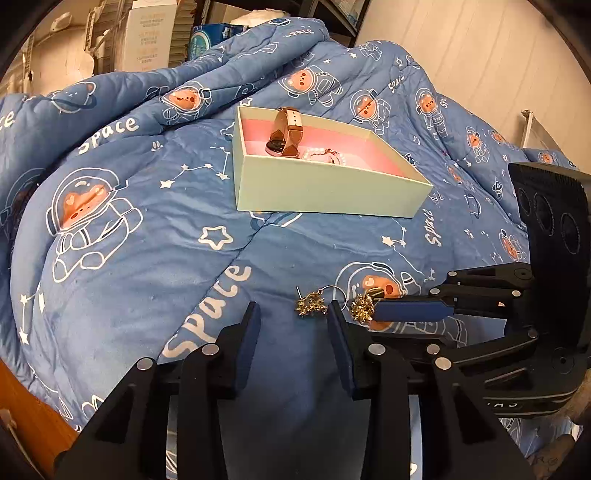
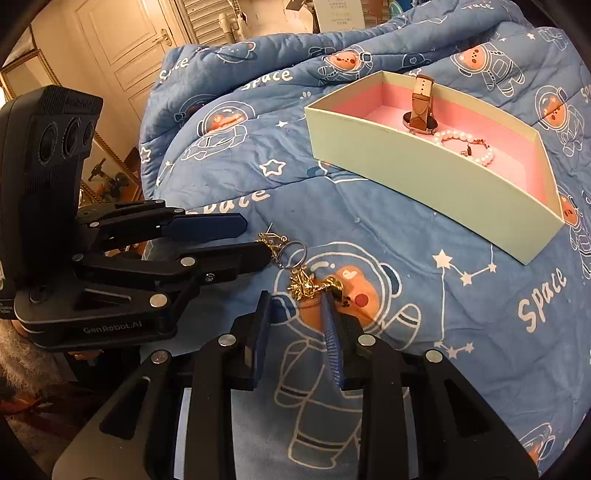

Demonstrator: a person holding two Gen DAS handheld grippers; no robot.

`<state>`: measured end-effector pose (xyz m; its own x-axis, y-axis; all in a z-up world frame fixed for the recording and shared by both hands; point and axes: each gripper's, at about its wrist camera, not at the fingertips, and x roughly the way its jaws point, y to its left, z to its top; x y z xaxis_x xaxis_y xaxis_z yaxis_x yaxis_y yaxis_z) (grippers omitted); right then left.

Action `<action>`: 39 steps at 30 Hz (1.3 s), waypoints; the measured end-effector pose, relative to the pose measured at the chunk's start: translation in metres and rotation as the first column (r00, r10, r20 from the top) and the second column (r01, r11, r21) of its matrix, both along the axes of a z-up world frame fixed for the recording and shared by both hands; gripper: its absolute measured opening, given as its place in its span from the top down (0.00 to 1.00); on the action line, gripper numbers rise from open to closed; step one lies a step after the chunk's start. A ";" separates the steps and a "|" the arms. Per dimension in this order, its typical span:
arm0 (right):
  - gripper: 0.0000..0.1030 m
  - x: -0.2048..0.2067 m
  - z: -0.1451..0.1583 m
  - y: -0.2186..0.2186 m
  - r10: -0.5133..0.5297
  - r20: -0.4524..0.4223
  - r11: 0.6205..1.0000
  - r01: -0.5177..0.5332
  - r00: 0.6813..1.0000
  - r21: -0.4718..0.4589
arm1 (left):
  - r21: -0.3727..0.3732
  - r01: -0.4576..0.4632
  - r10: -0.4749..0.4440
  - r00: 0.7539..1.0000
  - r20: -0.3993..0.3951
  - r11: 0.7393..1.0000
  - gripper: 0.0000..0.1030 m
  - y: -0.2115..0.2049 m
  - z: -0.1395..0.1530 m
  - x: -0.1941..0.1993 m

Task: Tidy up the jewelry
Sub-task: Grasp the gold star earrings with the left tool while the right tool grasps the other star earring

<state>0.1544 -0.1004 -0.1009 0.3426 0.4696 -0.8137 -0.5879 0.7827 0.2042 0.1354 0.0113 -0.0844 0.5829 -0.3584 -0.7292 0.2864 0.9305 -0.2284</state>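
Observation:
Two gold earrings lie on the blue quilt: one (image 1: pixel 310 303) (image 2: pixel 271 240) by my left gripper's tips, the other (image 1: pixel 361 307) (image 2: pixel 303 286) by my right gripper's tips. A silver ring (image 1: pixel 338 293) (image 2: pixel 293 253) lies between them. My left gripper (image 1: pixel 291 314) (image 2: pixel 255 236) is open, just short of the first earring. My right gripper (image 2: pixel 295 299) (image 1: pixel 376 310) is open around the second earring, apart from it. The pale green box (image 1: pixel 325 192) (image 2: pixel 424 166) with pink lining holds a brown-strapped watch (image 1: pixel 284 133) (image 2: pixel 419 107) and a pearl bracelet (image 1: pixel 325 155) (image 2: pixel 465 144).
The blue space-print quilt (image 1: pixel 147 229) (image 2: pixel 406 295) covers the bed in soft folds. Cartons and shelves (image 1: pixel 147 33) stand behind it. A white door (image 2: pixel 122 48) and a gilt mirror frame (image 2: pixel 107 155) are at the left in the right wrist view.

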 end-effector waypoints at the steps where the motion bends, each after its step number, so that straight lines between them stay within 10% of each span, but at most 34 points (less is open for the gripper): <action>1: 0.74 0.001 0.000 0.000 -0.003 0.005 1.000 0.003 1.000 -0.002 | 0.005 0.003 -0.003 1.000 0.000 1.000 0.67 -0.001 0.000 0.001; 39: 0.82 -0.006 0.012 -0.017 -0.066 -0.042 0.993 0.069 0.997 0.095 | -0.077 -0.025 0.025 1.000 0.004 0.997 0.85 0.004 0.005 -0.012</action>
